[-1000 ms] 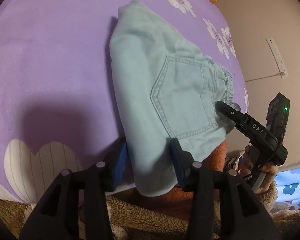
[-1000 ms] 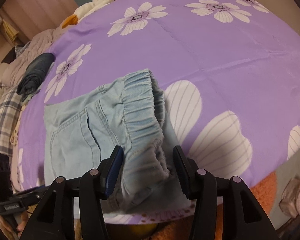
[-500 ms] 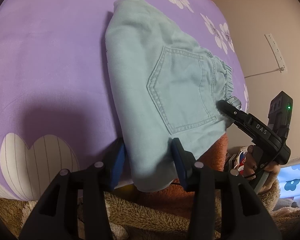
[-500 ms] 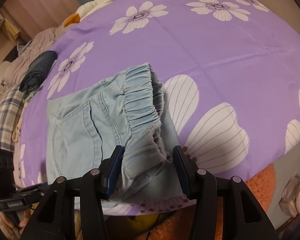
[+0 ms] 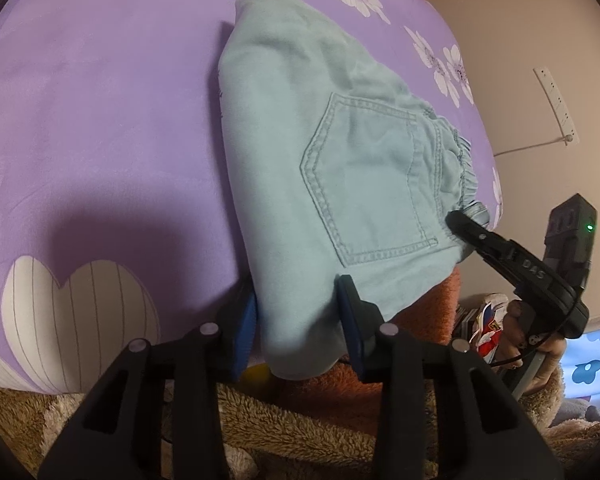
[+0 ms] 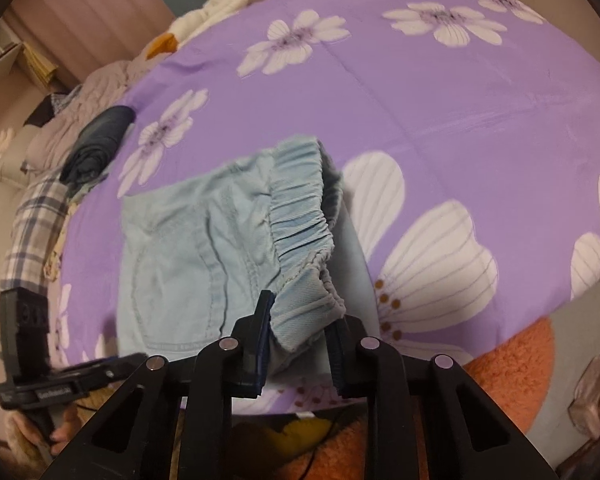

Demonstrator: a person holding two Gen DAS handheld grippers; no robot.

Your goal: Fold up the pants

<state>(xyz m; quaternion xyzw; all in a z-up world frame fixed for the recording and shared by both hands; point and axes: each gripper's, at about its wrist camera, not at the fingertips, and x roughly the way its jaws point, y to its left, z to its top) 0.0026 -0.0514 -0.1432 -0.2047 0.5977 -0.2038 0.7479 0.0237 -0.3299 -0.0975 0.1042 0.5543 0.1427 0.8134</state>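
Light blue folded pants [image 5: 332, 168] lie on the purple flowered bedspread [image 5: 100, 120], back pocket up, their near end hanging over the bed edge. My left gripper [image 5: 298, 334] straddles that near folded end; its blue pads stand apart with cloth between them. My right gripper [image 6: 298, 350] is at the elastic waistband [image 6: 300, 216], jaws partly closed around its near corner. The right gripper also shows in the left wrist view [image 5: 466, 226], its tip on the waistband. The pants also show in the right wrist view [image 6: 204, 256].
A rolled dark garment [image 6: 98, 140] and plaid cloth [image 6: 32, 228] lie at the bed's far left. An orange fluffy blanket [image 5: 416, 320] and brown fleece [image 5: 300, 432] lie below the bed edge. A beige wall [image 5: 540, 40] stands to the right.
The right gripper's jaws have narrowed around the waistband corner. The pants have shifted slightly toward the bed edge. The left gripper stays around the near folded end.
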